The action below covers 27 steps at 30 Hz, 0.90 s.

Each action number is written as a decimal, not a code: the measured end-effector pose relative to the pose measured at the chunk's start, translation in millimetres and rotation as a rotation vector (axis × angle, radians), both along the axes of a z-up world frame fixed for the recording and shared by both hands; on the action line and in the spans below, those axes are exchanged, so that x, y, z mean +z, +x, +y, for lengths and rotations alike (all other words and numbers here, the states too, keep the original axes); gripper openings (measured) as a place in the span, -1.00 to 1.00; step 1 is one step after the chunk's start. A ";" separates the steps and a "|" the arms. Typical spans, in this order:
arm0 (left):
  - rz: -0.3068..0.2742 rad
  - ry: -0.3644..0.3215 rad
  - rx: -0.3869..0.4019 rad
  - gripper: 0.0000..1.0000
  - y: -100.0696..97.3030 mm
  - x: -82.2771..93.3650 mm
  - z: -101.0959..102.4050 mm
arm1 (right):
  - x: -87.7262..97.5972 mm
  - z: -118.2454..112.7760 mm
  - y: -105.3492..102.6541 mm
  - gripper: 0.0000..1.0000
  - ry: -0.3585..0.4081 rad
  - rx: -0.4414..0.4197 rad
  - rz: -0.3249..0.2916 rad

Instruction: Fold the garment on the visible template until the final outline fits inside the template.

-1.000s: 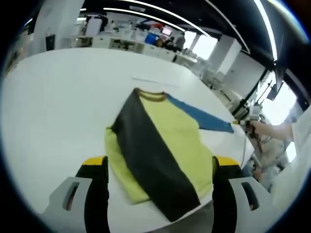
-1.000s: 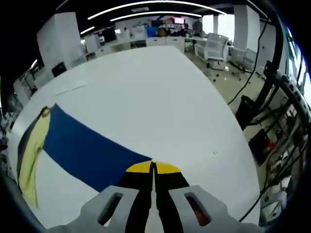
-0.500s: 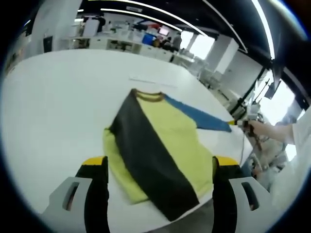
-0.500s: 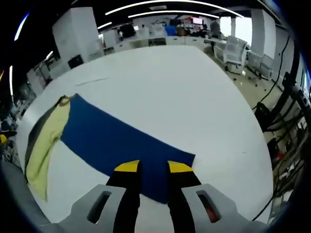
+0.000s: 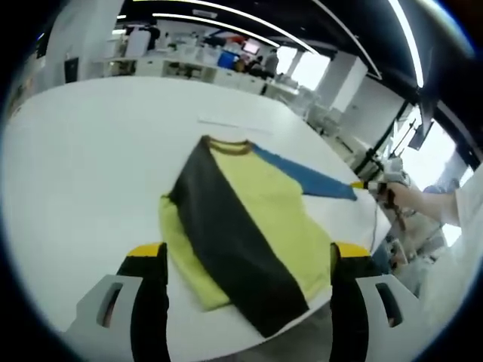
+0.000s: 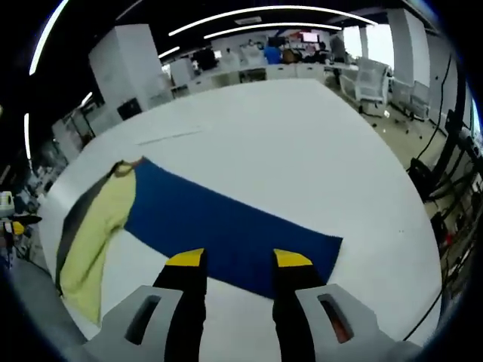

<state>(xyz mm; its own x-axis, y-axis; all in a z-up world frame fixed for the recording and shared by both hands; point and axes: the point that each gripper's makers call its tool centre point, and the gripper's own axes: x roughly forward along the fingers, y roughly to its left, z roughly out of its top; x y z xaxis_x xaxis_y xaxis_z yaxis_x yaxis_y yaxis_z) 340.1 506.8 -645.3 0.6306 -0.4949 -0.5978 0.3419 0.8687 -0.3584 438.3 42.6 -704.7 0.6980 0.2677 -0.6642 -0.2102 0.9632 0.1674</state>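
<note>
Left tongs: jaws spread wide, released, grasping nothing; shirt lies between and ahead of them on the white table. Shirt: yellow body, dark sleeve folded diagonally across it, collar at the far end, hem nearest, long axis running away from the tongs.

Right tongs: jaws apart, released, hovering above the blue sleeve, which stretches leftward to the yellow body.

Surroundings: open office, desks beyond the table, ceiling light strips.
</note>
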 end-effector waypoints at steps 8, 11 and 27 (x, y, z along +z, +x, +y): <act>-0.008 -0.002 -0.015 0.71 -4.7 1.7 0.3 | 10.4 30.7 -11.7 -0.19 0.028 0.051 -0.014; -0.013 -0.002 -0.013 0.71 -5.8 3.3 2.2 | 16.8 38.1 -14.6 -0.16 0.040 0.057 -0.027; -0.025 -0.007 0.000 0.70 -17.4 8.7 12.0 | 52.2 77.3 -34.5 0.08 0.114 0.081 -0.132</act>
